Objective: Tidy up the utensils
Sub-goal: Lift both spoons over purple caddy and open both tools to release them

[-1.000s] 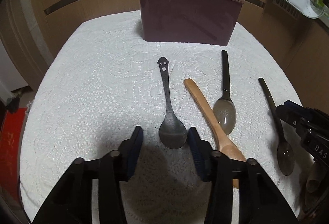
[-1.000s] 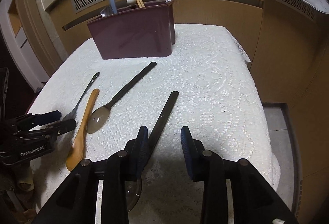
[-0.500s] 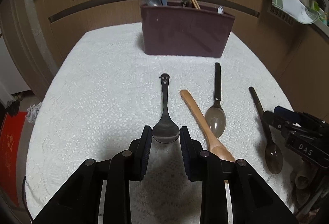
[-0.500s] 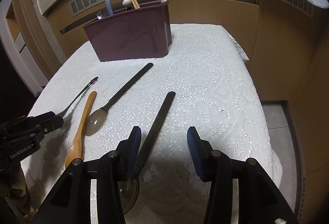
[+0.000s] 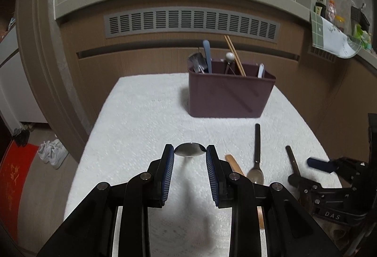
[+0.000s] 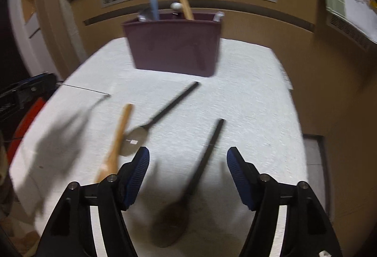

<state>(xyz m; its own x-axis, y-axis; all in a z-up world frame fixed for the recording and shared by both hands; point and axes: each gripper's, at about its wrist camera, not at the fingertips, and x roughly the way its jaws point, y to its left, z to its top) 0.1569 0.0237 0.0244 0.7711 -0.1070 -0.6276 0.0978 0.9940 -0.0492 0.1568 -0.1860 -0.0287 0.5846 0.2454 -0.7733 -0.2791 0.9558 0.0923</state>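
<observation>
My left gripper (image 5: pixel 190 155) is shut on the bowl of the steel smiley spoon (image 5: pixel 190 149) and holds it above the white tablecloth (image 5: pixel 141 115); the spoon's thin handle (image 6: pixel 84 88) shows in the air in the right wrist view. The maroon utensil holder (image 5: pixel 229 94) stands at the back with several utensils in it. My right gripper (image 6: pixel 188 158) is open, its fingers either side of the dark-handled spoon (image 6: pixel 202 162) lying on the cloth. A wooden spoon (image 6: pixel 116 139) and a black-handled spoon (image 6: pixel 165 111) lie to its left.
A wooden counter front with a vent grille (image 5: pixel 190 21) rises behind the table. The table's right edge (image 6: pixel 292 115) drops to the floor. Shoes (image 5: pixel 53 151) and a red mat (image 5: pixel 14 177) lie on the floor at left.
My left gripper closed on the smiley spoon's bowl and lifted it off the cloth. My right gripper opened wider and moved forward over the dark-handled spoon.
</observation>
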